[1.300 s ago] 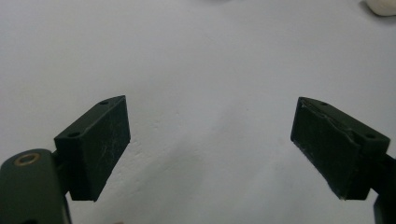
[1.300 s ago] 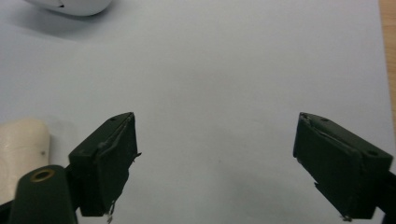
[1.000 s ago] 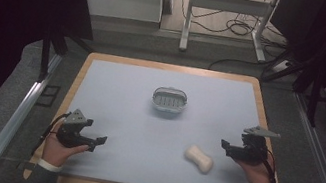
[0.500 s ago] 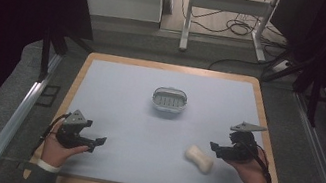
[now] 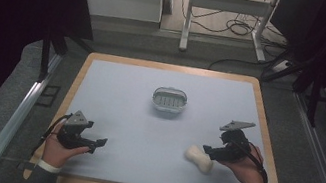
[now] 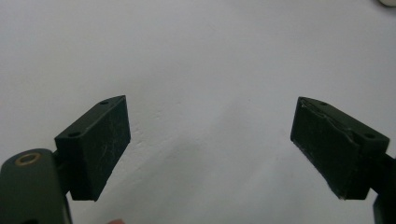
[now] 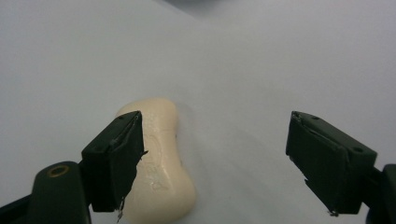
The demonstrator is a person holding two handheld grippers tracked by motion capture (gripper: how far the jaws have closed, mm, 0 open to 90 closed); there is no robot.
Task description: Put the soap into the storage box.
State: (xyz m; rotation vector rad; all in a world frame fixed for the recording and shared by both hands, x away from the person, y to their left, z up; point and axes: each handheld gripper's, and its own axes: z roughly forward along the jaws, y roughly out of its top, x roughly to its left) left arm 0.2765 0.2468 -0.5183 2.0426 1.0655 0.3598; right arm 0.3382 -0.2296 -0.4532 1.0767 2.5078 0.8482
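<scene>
Pale blue table (image 5: pixel 125 95) is seen bearing a soap (image 7: pixel 161 163), partly hidden behind one jaw of the right gripper (image 7: pixel 210 163), whose jaws have just been closing, nothing yet gripped. Left gripper (image 6: pixel 210 149) is held spread and empty; a grey dish (image 5: pixel 169 100) sits mid-table, its contents unclear.

Both hands, the left hand (image 5: pixel 59 147) and the right hand (image 5: pixel 249 168), come out of dark grey sleeves with white cuffs at the wrist. Each gripper, the left gripper (image 5: pixel 97 144) and the right gripper (image 5: pixel 205 149), is black with a grey three-cornered plate on top and a thin black cable. The jaws end in scuffed rectangular black pads with small screw holes; a brass-ringed hole sits at the lower left.
</scene>
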